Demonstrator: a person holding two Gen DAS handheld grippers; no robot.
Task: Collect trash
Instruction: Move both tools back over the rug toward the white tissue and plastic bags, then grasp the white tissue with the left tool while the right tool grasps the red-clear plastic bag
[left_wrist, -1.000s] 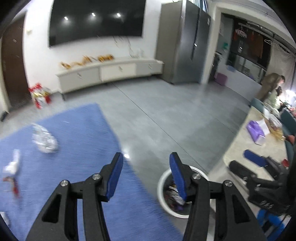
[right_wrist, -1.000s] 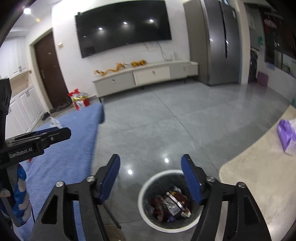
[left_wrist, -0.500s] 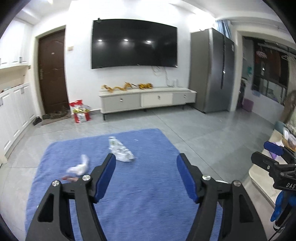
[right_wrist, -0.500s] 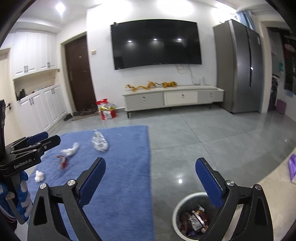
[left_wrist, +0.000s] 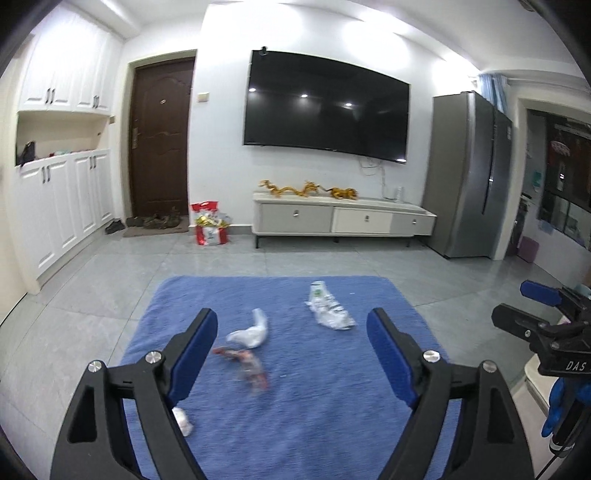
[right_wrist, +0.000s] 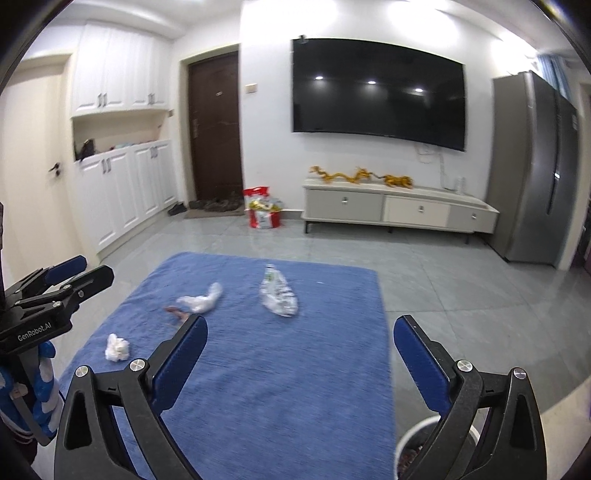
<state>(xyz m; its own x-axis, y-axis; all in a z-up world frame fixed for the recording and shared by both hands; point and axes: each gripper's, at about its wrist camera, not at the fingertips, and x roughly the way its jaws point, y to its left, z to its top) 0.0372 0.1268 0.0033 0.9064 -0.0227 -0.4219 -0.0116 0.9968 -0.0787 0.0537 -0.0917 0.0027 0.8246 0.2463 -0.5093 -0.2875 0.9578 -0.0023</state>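
Trash lies on a blue rug (left_wrist: 317, 406) (right_wrist: 295, 369). A crushed clear plastic bottle (left_wrist: 328, 306) (right_wrist: 277, 291) lies far right of the rest. A white plastic wad (left_wrist: 251, 330) (right_wrist: 201, 301) lies beside a red wrapper (left_wrist: 245, 363) (right_wrist: 176, 313). A crumpled white tissue (left_wrist: 183, 421) (right_wrist: 117, 348) lies nearest. My left gripper (left_wrist: 291, 343) is open and empty above the rug. My right gripper (right_wrist: 300, 350) is open and empty. The white trash bin (right_wrist: 410, 441) shows at the lower right behind my right finger.
A grey tiled floor surrounds the rug. A TV cabinet (left_wrist: 343, 221) and wall TV stand at the back, a fridge (left_wrist: 465, 210) at the right, white cupboards (left_wrist: 62, 206) at the left. A red bag (left_wrist: 208, 227) stands by the door.
Both grippers have swung left from the trash bin toward the rug. The bin has dropped to the right view's lower edge and the trash now lies ahead. Both stay open.
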